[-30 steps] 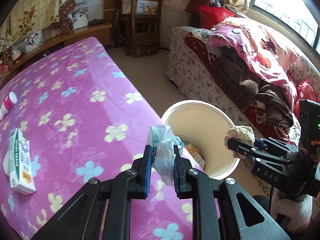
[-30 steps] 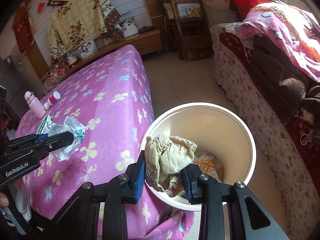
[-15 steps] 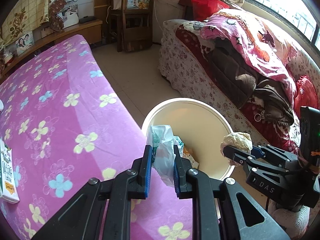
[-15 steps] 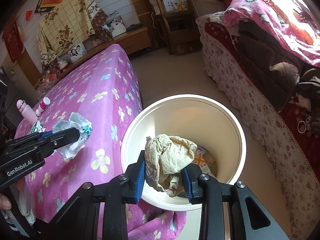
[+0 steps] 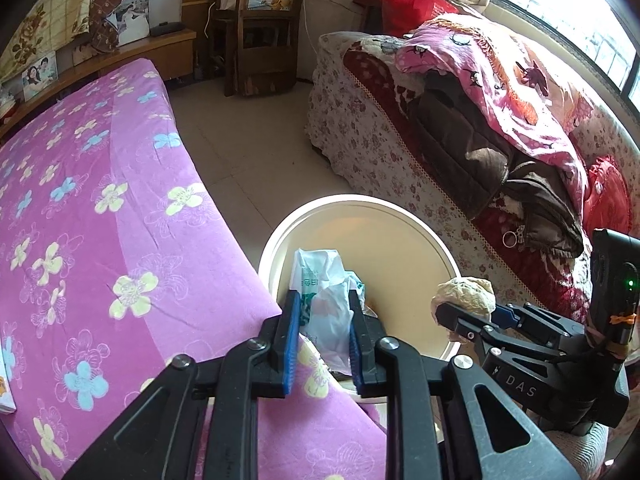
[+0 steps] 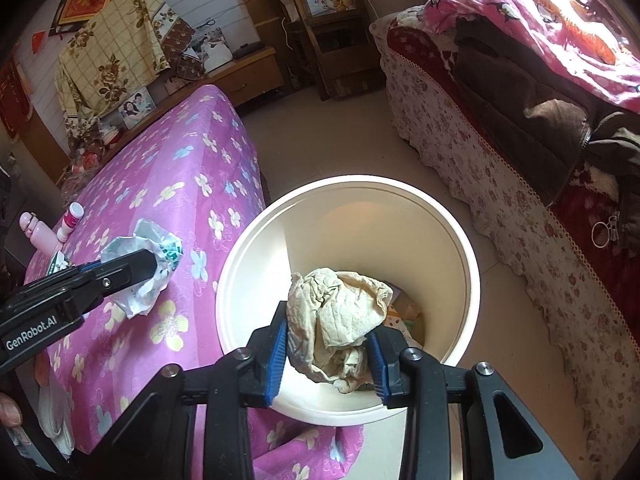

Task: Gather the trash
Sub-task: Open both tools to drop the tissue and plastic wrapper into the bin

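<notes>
A round cream trash bin (image 5: 416,236) (image 6: 460,240) stands on the floor beside the table. My left gripper (image 5: 323,312) (image 6: 132,270) is shut on a crumpled white plastic wrapper with green print (image 5: 320,280) (image 6: 156,244), held at the table's edge next to the bin's rim. My right gripper (image 6: 327,344) (image 5: 460,314) is shut on a crumpled beige paper wad (image 6: 340,312) (image 5: 466,292), held over the bin's open mouth. Some wrappers (image 6: 404,312) lie at the bin's bottom.
The table (image 5: 80,184) (image 6: 180,168) has a purple flowered cloth. A pink bottle (image 6: 38,232) and a small white-and-pink bottle (image 6: 72,218) stand at its far left. A sofa (image 5: 460,120) heaped with clothes stands right of the bin. A wooden chair (image 5: 260,28) stands at the back.
Both grippers have moved with their loads toward the bin: the paper wad is now further over its mouth, and the wrapper has gone from above the table to its edge by the rim.
</notes>
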A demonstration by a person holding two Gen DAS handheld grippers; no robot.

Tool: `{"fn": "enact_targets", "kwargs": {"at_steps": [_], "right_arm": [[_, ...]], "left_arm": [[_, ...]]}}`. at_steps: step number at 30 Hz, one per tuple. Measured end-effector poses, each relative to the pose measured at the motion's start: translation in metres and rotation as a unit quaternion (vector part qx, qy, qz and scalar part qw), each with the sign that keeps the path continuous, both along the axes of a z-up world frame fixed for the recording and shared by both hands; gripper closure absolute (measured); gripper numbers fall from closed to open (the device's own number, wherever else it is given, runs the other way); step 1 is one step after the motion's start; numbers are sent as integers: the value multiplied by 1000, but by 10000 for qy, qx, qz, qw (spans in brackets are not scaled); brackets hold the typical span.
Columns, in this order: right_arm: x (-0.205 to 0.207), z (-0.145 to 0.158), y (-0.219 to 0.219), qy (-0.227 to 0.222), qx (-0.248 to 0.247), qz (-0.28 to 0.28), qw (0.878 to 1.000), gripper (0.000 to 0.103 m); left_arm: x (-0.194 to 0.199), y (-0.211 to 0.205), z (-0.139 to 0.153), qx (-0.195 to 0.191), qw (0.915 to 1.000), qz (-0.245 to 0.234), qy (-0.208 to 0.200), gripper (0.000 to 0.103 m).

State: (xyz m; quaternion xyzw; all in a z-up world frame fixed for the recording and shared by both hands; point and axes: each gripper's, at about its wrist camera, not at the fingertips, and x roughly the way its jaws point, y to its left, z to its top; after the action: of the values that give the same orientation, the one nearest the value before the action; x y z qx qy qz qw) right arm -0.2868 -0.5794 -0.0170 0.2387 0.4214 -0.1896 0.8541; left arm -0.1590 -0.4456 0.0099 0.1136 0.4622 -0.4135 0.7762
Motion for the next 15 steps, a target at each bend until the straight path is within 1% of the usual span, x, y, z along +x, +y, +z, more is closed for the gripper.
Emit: {"fn": "enact_targets", "kwargs": {"at_steps": [1,2,4,10,15], "right_arm": [[0,-1,-1,6,29,-37,10000,32],[-1,-2,-2,-16,40,-81,10000,28],[-2,-2,-4,-25,62,-93,9999,28],[0,-2,1,20,36,-30,10000,28],[2,-1,5,32,25,-17,10000,28]], "left_arm": [[1,0,-1,2,10000,9,14,69],[1,0,-2,-9,10000,11,35,59],[2,1,-3,-50,10000,22,78,57],[2,6,-3,-49,9999,61,91,57],[1,11,-1,-23,9999,99,24,57]]}}
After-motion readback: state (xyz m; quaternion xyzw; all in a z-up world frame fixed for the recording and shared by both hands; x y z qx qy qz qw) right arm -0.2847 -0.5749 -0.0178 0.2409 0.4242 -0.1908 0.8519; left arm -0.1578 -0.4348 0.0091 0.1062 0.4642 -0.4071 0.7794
